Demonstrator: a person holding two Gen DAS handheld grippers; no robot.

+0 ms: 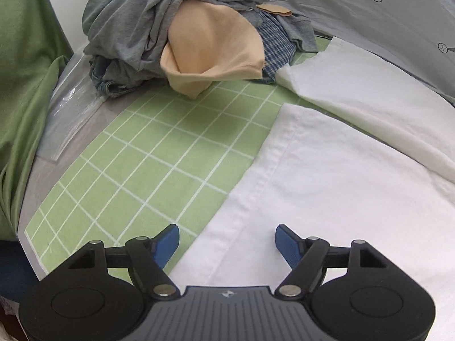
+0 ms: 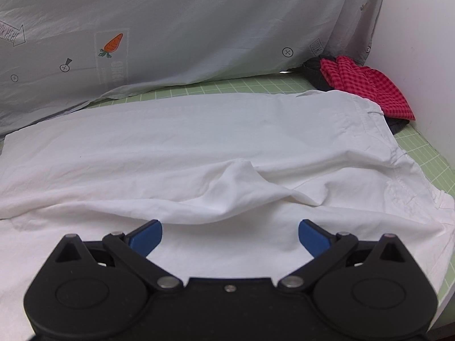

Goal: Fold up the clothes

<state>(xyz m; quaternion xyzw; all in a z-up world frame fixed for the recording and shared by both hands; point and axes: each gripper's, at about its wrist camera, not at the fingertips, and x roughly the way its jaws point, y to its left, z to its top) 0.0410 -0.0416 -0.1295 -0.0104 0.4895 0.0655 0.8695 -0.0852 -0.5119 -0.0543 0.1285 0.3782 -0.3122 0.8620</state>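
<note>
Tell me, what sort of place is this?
Probably a home laundry-folding spot: a white garment spread on a green grid mat, a clothes heap behind, printed bedding alongside.

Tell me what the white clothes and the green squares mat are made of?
The white garment looks like thin woven cotton: matte, finely creased, with stitched seams. The green grid mat looks like smooth printed plastic or rubber, lying flat with a slight sheen, though it could be coated fabric. Both the left gripper and the right gripper hang open above the cloth.
</note>
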